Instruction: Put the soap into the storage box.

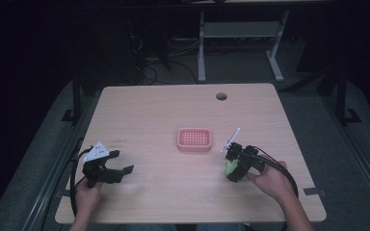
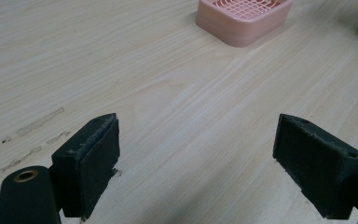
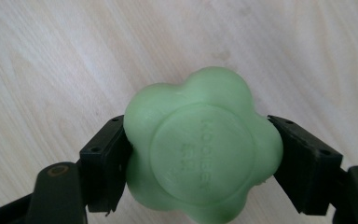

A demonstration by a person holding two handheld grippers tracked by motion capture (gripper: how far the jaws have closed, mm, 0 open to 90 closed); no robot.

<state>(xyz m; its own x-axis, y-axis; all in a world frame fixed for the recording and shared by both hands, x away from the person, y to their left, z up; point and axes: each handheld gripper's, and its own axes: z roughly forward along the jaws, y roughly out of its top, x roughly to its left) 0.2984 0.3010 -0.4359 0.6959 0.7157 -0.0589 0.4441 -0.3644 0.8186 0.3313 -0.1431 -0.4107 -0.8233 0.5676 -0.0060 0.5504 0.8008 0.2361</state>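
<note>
The green flower-shaped soap point(image 3: 201, 151) sits between my right gripper's point(image 3: 200, 163) two black jaws, which squeeze it from both sides, one on each edge. It has a round flat middle with small raised letters on it. In the high view, the soap point(image 1: 230, 166) is at the right side of the light wooden table point(image 1: 154, 115), near my right hand point(image 1: 265, 179). The pink plastic soap dish with a grid top point(image 1: 194, 139) sits in the middle of the table, a little way from the soap. My left gripper point(image 1: 118, 162) is over at the left, jaws spread wide apart, holding nothing.
</note>
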